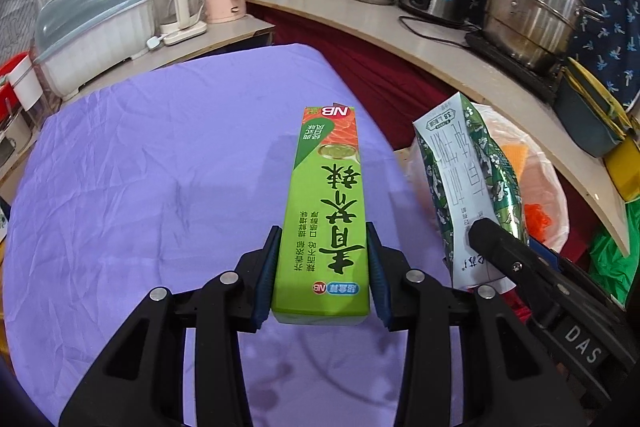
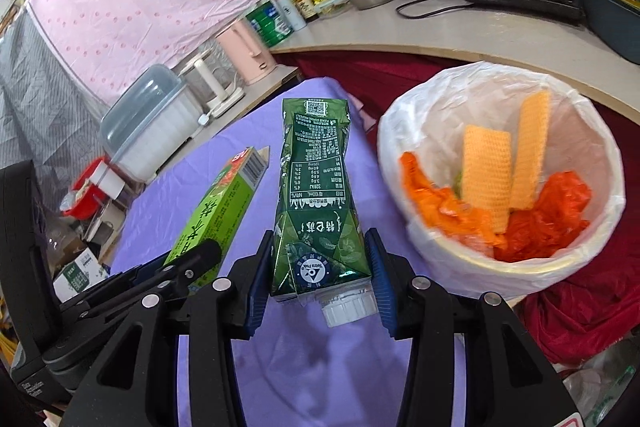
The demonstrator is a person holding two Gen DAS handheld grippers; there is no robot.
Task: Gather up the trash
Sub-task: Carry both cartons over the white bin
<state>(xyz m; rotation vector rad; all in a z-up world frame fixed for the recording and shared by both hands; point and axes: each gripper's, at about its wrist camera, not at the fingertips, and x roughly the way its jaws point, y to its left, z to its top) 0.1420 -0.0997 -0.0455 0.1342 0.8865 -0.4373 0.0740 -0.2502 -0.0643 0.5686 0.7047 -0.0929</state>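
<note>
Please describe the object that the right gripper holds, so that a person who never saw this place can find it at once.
Start at the purple tablecloth, beside the white-lined trash bin. Above the cloth two grippers each hold a package. The right gripper clamps the dark green carton, crumpled, with a white screw cap; the neighbouring box is bright lime green and uncrushed.

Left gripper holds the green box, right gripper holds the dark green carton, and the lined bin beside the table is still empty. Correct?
Not quite. The bin already holds orange bags and yellow cloths, as the right wrist view shows. The left gripper does hold the green box, the right gripper the carton.
</note>
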